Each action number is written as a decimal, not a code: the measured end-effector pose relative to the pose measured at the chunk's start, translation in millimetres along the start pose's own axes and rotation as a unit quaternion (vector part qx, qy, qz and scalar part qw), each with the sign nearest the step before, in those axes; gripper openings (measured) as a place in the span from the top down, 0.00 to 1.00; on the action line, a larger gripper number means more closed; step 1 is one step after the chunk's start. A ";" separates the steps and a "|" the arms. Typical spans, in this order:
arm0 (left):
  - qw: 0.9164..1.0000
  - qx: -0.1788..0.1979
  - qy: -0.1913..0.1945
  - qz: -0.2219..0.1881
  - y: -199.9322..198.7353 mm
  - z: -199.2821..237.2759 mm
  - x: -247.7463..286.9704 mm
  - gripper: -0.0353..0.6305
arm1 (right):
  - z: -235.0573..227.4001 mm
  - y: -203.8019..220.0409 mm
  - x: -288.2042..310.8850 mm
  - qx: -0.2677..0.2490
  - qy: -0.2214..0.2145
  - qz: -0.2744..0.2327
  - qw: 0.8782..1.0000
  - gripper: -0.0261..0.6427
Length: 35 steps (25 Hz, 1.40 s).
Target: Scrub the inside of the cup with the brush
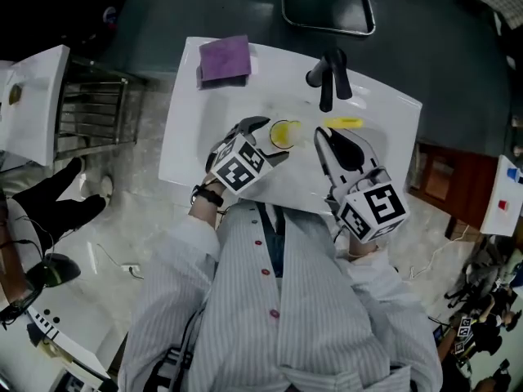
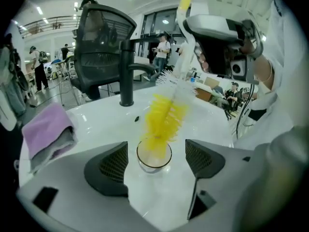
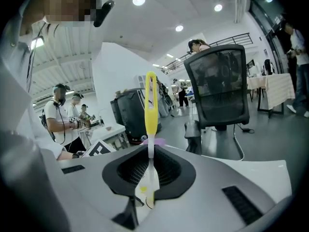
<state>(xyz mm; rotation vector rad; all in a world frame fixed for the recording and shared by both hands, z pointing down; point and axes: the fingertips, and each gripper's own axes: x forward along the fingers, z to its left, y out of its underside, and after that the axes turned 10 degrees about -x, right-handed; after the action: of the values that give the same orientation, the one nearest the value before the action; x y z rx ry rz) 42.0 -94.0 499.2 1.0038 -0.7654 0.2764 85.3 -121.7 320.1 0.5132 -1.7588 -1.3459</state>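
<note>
Cup [image 2: 153, 153], toward the sink's [image 1: 184, 137] front edge: scrubbing apparently starting, brush [image 2: 164, 117] clamped in right gripper [image 3: 148, 173]; left gripper [image 2: 155, 164] flanks it, jaws apart. Next: steady cup.

A white washbasin [image 1: 184, 137] carries everything. A glass cup [image 1: 283, 134] stands upright near its middle. At 11 o'clock from the cup, at the far corner, lies a folded purple cloth [image 1: 225, 58]. At 1 o'clock, on the far rim, stands a black faucet [image 1: 328, 76].
</note>
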 end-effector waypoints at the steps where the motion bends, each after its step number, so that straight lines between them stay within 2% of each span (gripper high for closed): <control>1: 1.000 -0.004 0.001 -0.008 -5.3 -2.2 -6.7 0.37 | -0.1 -5.5 -5.4 -0.001 0.005 -0.006 1.000 0.87; 5: 0.999 0.007 0.004 -0.040 -33.1 -14.0 -34.6 0.38 | -1.9 -25.5 -25.7 0.008 0.018 -0.029 0.999 0.87; 11: 0.994 0.022 0.013 -0.110 -85.7 -34.7 -75.8 0.48 | -6.0 -51.8 -50.5 0.004 0.041 -0.055 0.998 0.87; 18: 0.977 -0.020 0.029 -0.210 -140.1 -52.1 -114.5 0.66 | -14.4 -69.3 -76.3 0.010 0.064 -0.082 0.995 0.87; 20: 0.972 -0.037 0.034 -0.230 -151.3 -55.7 -122.9 0.75 | -16.0 -74.1 -79.3 0.013 0.067 -0.085 0.994 0.87; 22: 0.968 -0.055 0.040 -0.243 -158.3 -62.1 -130.4 0.83 | -15.0 -78.1 -83.9 0.016 0.067 -0.089 0.994 0.87; 29: 0.956 -0.080 0.062 -0.275 -177.9 -79.2 -146.0 0.93 | -14.8 -84.1 -97.7 0.017 0.072 -0.107 0.992 0.87; 35: 0.952 -0.078 0.071 -0.287 -189.5 -83.2 -154.8 0.93 | -12.2 -86.3 -100.7 0.013 0.071 -0.109 0.991 0.87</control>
<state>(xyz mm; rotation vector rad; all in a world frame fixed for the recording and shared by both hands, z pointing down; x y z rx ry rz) 71.2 -104.8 242.7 0.9996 -0.3321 -0.2124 137.6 -83.6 203.7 0.8145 -1.6424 -1.3988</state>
